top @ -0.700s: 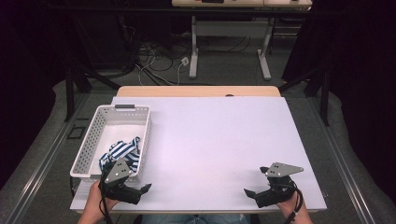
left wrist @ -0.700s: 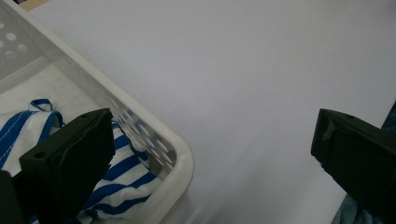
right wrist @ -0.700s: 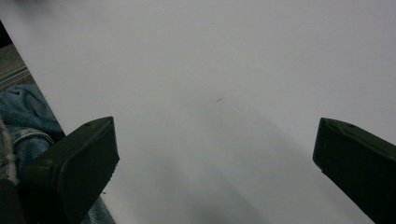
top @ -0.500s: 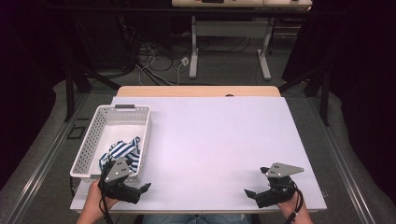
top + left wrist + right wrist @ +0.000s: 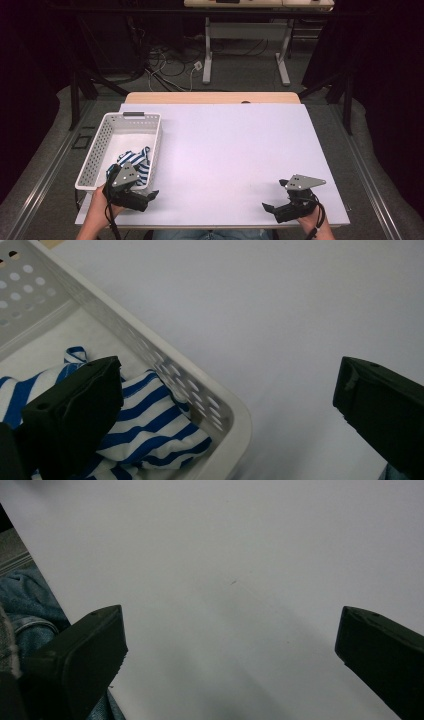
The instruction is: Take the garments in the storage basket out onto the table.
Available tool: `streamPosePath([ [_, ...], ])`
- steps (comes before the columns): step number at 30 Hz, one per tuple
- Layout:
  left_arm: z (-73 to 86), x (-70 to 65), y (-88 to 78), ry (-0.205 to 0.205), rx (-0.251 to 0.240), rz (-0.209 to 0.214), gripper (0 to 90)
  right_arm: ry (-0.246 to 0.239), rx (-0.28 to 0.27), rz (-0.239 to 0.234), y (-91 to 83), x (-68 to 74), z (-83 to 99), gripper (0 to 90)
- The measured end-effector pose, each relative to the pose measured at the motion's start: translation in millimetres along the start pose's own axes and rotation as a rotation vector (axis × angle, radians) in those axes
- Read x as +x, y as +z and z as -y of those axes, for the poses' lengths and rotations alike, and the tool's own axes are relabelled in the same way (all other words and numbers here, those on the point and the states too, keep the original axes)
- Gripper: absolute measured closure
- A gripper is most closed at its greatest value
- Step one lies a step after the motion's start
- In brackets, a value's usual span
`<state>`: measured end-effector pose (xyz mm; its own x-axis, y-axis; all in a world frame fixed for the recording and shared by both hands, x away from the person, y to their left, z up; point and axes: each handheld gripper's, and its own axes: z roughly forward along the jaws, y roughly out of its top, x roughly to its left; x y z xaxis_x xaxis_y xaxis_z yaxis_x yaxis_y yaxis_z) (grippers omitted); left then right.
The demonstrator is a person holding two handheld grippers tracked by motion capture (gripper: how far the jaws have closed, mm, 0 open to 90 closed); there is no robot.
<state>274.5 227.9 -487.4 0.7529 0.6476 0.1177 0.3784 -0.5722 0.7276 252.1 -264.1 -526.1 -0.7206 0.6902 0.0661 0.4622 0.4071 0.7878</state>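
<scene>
A crumpled blue-and-white striped cloth [image 5: 150,427] lies in the near end of a white perforated plastic basket [image 5: 97,150] on a smooth white table [image 5: 235,150]. The black left gripper [image 5: 142,196] and right gripper [image 5: 275,209] hover with jaws spread wide, holding nothing

Your table [image 5: 225,150] has a white top over a wooden edge at the far side. A white perforated basket [image 5: 97,150] sits on it just past your left gripper's fingers [image 5: 75,415]; bare white surface lies between your right gripper's fingers [image 5: 80,650].
</scene>
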Motion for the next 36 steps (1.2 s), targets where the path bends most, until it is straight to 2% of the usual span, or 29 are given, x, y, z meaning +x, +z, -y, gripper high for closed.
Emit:
streamPosePath([
  [4, -3.5, 5.7, -2.2, 0.003, 0.004, -0.015, 0.0, -0.005, 0.01, -0.001, 0.3, -0.1, -0.6, 0.0],
  [5, -3.8, 8.0, -3.7, -0.015, 0.004, -0.018, 0.0, -0.004, 0.006, 0.002, 0.8, 0.1, -0.5, 0.0],
  [10, -5.5, 18.0, -7.3, -0.03, 0.02, -0.031, 0.0, -0.003, 0.009, -0.004, 2.1, 0.7, -0.8, 0.0],
  [15, -7.5, 24.0, -5.8, -0.047, 0.031, -0.038, 0.0, -0.004, 0.011, -0.003, 2.2, 0.9, -0.8, 0.0],
  [22, -8.7, 37.5, -3.1, -0.069, 0.077, -0.054, 0.0, -0.011, 0.017, 0.002, 2.9, 1.8, -1.3, 0.0],
  [26, -9.8, 42.0, -1.8, -0.074, 0.08, -0.06, 0.0, -0.01, 0.018, -0.003, 3.4, 1.3, -1.3, 0.0],
  [28, -10.8, 44.8, -0.6, -0.076, 0.092, -0.064, 0.0, -0.004, 0.001, -0.005, 4.5, 1.7, -0.6, 0.0],
  [30, -12.2, 49.7, 1.5, -0.084, 0.106, -0.068, 0.0, 0.001, 0.02, -0.002, 3.2, 1.9, -0.5, 0.0],
  [36, -14.6, 56.6, 5.5, -0.096, 0.133, -0.071, 0.0, 0.001, 0.019, 0.004, 2.5, 2.3, -0.7, 0.0],
])
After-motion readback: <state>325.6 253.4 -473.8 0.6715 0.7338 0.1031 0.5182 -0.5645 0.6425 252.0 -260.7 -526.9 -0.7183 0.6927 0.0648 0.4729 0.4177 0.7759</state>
